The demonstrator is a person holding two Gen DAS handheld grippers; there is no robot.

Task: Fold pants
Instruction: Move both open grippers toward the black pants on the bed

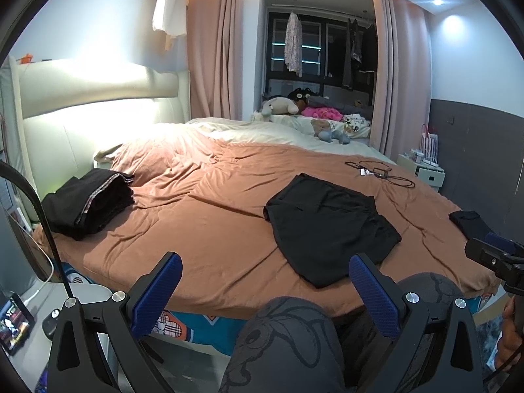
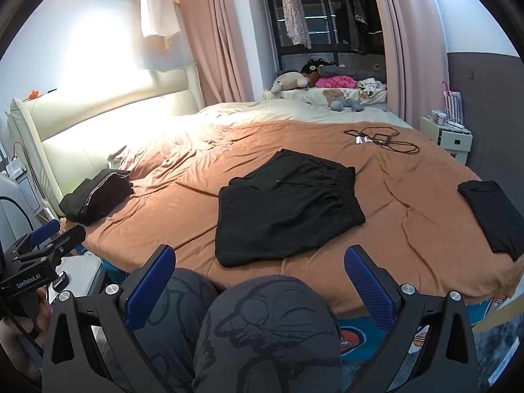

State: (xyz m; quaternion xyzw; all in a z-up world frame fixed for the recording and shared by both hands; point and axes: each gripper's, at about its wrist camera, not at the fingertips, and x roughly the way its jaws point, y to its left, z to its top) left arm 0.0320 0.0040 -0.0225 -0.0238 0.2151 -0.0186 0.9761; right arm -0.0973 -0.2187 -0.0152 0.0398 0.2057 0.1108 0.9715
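A bed with a rust-orange cover [image 2: 409, 196] carries black shorts [image 2: 285, 206] at its middle, folded dark clothes [image 2: 98, 196] near the headboard, another dark garment [image 2: 494, 216] at the right edge, and cables [image 2: 383, 137] farther back.

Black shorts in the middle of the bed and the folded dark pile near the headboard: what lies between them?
Nothing but wrinkled orange bedcover lies between the black shorts and the folded dark pile. Both wrist views show this.
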